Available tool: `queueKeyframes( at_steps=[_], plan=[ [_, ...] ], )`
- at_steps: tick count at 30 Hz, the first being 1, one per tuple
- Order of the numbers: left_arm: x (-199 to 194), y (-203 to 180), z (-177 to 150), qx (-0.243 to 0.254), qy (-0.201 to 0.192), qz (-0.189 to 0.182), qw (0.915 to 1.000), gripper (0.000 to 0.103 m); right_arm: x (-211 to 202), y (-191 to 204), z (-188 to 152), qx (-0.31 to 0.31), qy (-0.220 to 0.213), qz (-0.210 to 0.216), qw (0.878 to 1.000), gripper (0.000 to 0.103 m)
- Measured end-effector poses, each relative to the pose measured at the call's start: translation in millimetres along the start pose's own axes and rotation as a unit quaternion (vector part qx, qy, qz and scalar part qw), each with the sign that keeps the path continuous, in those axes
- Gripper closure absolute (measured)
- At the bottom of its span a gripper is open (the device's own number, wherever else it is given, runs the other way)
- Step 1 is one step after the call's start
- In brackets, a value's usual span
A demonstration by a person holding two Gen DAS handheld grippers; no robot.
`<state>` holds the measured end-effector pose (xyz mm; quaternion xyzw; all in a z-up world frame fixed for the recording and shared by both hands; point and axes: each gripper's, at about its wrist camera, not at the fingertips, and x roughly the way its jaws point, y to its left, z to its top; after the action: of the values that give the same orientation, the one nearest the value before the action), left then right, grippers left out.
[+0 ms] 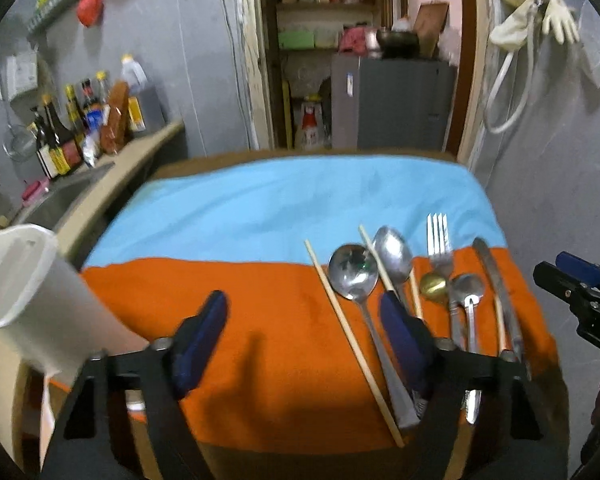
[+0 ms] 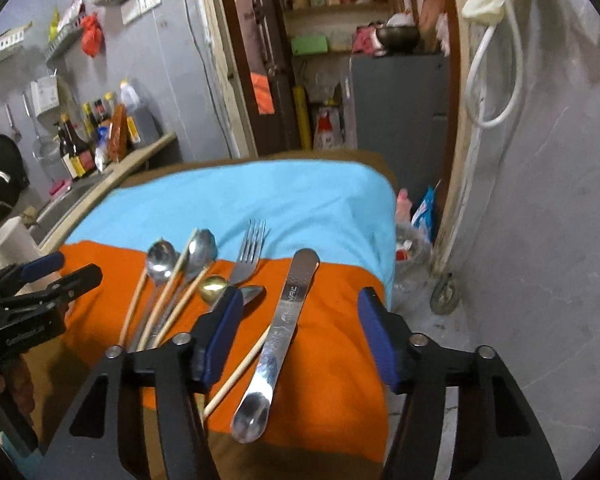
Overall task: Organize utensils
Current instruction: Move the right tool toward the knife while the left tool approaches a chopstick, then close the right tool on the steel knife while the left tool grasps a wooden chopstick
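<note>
The steel and wooden utensils (image 1: 416,280) lie side by side on the orange cloth (image 1: 240,320), right of centre in the left view, probably spread out so each is easy to pick. The white plastic holder cup (image 1: 24,292) leans at the left edge. The left gripper (image 1: 304,312) and the right gripper (image 2: 300,312) both stand wide and empty; the flat steel knife (image 2: 276,336) lies between the right one's fingers.

My left gripper (image 1: 304,336) has black arms and navy pads. My right gripper (image 2: 298,336) matches, silver screws showing
</note>
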<state>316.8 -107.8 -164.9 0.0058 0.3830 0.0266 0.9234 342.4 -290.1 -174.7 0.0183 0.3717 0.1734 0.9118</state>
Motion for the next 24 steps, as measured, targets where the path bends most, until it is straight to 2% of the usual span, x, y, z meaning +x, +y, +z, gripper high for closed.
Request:
queueKeyframes(
  at_steps=[2,5,13,19,24],
  plan=[
    [14.2,2.4,-0.3,-0.002,0.019,-0.006,0.9998,0.057,13.4,-5.6,1.1,0.002,0.015,0.005,1.0,0.052],
    [31.1,5.8,-0.8,-0.005,0.046,-0.014,0.9989,0.067,29.0,-12.6,4.8,0.005,0.032,0.015,0.999,0.054],
    [56.8,4.3,-2.0,0.003,0.085,-0.04,0.9956,0.069,61.7,-14.8,13.8,0.007,0.072,0.027,0.997,0.057],
    [67.4,6.3,0.1,0.018,0.095,-0.054,0.9939,0.069,74.8,-7.8,19.5,-0.002,0.077,0.006,0.997,0.054],
    [69.1,6.1,0.2,0.023,0.096,-0.062,0.9931,0.072,77.0,-0.2,18.8,-0.022,0.082,-0.019,0.996,0.058]
  ],
)
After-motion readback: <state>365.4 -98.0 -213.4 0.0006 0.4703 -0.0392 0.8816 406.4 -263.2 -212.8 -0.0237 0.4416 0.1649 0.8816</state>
